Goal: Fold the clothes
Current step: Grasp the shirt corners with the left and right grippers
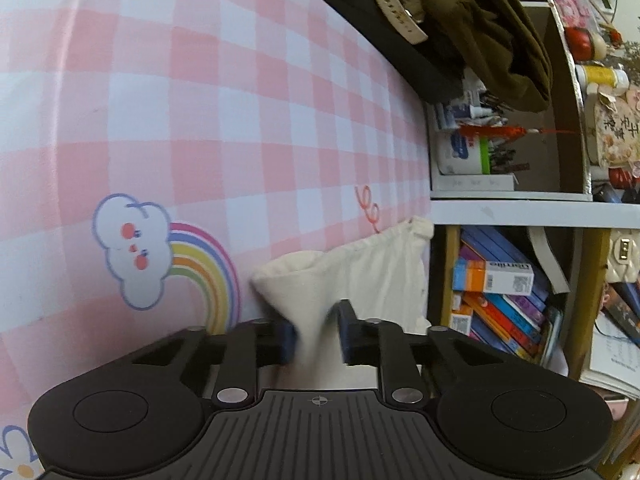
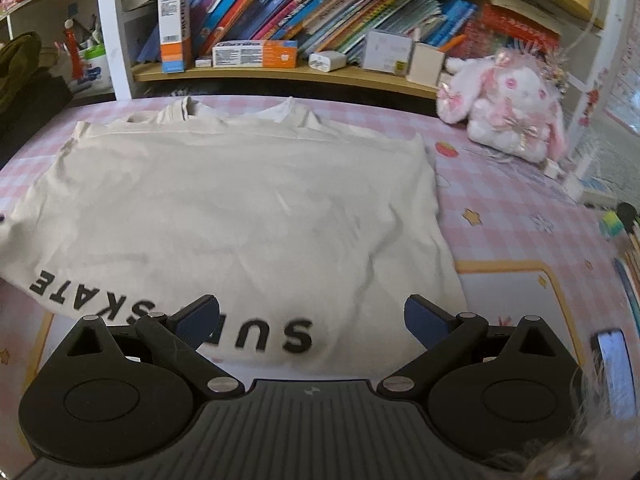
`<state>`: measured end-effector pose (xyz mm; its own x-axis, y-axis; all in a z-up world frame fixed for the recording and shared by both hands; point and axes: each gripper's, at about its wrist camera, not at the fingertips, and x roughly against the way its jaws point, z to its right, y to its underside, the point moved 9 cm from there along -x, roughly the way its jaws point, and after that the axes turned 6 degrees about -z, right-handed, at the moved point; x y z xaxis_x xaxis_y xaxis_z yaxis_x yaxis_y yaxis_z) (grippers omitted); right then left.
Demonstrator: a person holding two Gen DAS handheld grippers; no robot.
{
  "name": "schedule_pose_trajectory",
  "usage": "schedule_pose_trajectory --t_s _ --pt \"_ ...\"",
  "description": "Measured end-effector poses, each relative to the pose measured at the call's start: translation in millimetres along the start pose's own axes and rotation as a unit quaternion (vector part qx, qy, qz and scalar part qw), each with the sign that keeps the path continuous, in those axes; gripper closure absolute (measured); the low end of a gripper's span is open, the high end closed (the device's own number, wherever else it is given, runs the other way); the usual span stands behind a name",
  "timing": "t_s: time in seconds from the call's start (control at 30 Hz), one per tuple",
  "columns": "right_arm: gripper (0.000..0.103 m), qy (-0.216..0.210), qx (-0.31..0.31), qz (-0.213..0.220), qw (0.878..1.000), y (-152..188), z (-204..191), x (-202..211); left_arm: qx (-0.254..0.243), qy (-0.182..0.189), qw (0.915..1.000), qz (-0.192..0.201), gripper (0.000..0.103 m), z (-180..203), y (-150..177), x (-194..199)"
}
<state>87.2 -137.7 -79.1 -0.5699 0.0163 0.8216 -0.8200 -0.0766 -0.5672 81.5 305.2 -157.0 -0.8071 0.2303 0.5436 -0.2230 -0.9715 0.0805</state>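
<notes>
I have my left gripper (image 1: 314, 334) pinching a bunched edge of the cream T-shirt (image 2: 240, 216), which lies across the middle of the frame on the pink checked table (image 2: 520, 200), soft, light and limp, while my right gripper (image 2: 312, 322) hovers spread above its hem; no containers hold anything relevant.

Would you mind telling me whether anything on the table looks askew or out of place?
The cream T-shirt lies skewed on the pink checked tablecloth, its black lettering upside down to the right camera. The left gripper pinches one bunched corner.
</notes>
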Motion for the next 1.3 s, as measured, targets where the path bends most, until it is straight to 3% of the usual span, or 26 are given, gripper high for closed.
schedule_pose_trajectory --t_s 0.07,0.17,0.53,0.7,0.77,0.87,0.97,1.03,1.1,1.2,1.3 --pt "0.003 -0.005 0.013 -0.002 1.000 -12.2 -4.4 -5.1 -0.001 0.000 1.0000 0.002 0.095 -3.3 0.3 0.0" --pt "0.003 -0.015 0.036 -0.003 0.999 -31.4 -16.8 -13.1 -0.006 0.005 1.0000 0.000 0.096 -4.4 -0.3 0.4" --pt "0.003 -0.081 0.119 -0.072 0.987 -103.8 -117.8 -67.9 0.021 0.038 0.9989 -0.019 0.089 -10.0 -2.7 -1.4" --pt "0.006 -0.115 0.143 -0.094 0.978 -146.0 -182.0 -81.0 -0.018 0.028 0.9990 -0.031 0.097 -3.4 -0.4 -3.3" --pt "0.008 -0.129 0.153 -0.102 0.974 -162.9 -207.9 -86.0 -0.081 0.022 0.9962 -0.022 0.100 13.3 4.0 1.2" --pt "0.015 -0.149 0.168 -0.115 0.968 -188.1 -246.6 -93.2 -0.202 0.024 0.9790 -0.016 0.100 49.1 22.4 6.6" --pt "0.019 -0.149 0.186 -0.128 0.963 -200.8 -278.0 -102.4 -0.315 0.032 0.9480 -0.028 0.100 80.3 50.1 6.3" --pt "0.020 -0.149 0.198 -0.137 0.959 -208.5 -298.4 -108.5 -0.374 0.040 0.9257 -0.038 0.100 95.7 69.4 4.6" --pt "0.022 -0.148 0.210 -0.146 0.955 -216.3 -318.8 -114.7 -0.413 0.042 0.9088 -0.045 0.100 104.7 82.3 2.7" --pt "0.034 -0.122 0.243 -0.162 0.949 -211.8 -341.1 -128.7 -0.439 0.044 0.8961 -0.046 0.100 111.0 87.5 1.4" --pt "0.046 -0.095 0.262 -0.177 0.944 -204.6 -349.1 -141.8 -0.447 0.044 0.8922 -0.048 0.100 110.9 85.2 1.9"
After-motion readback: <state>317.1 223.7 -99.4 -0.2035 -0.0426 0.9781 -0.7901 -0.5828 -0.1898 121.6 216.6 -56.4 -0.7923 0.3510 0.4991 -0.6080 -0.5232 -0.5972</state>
